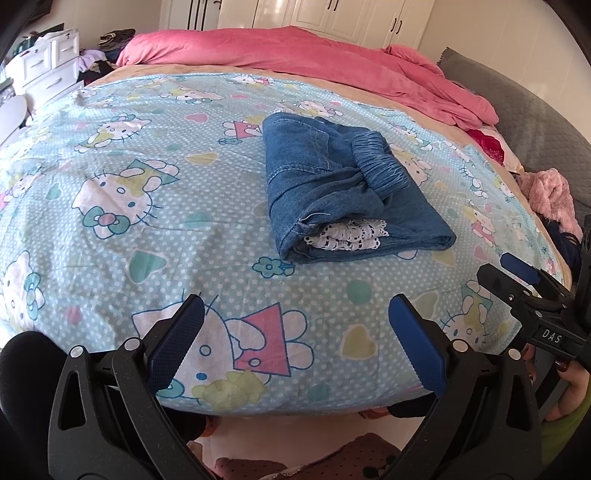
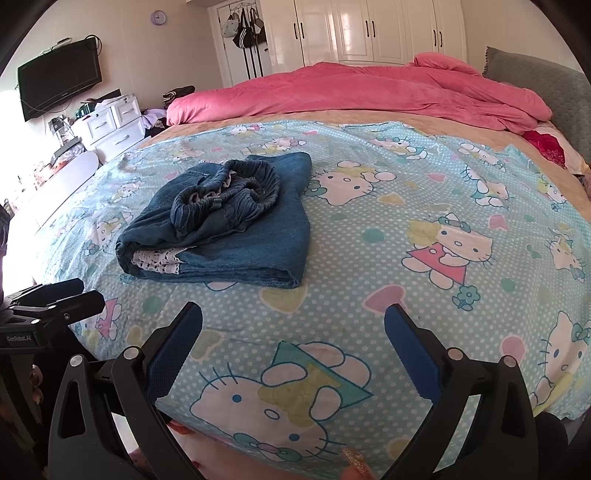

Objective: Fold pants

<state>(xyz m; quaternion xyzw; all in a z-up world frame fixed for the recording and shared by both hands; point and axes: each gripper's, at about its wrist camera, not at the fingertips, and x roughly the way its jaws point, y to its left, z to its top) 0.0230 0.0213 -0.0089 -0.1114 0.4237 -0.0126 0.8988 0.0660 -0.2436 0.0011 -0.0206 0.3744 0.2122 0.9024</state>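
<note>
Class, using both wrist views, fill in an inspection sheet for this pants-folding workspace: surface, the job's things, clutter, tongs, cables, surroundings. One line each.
Surface: bed with a blue cartoon-cat sheet, slightly wrinkled; pink duvet bunched at the far side.
Job's things: denim pants lie folded in a compact bundle on the sheet, elastic waistband on top, white lace trim showing at the near edge.
Clutter: pink fuzzy garment at the bed's right edge; clothes heaped near the white drawers.
Tongs: left tongs open, holding nothing; right tongs open, holding nothing; both short of the pants.
Cables: wires hang below the wall TV.
Surroundings: white wardrobes, wall clock, bags hanging on a door.
</note>
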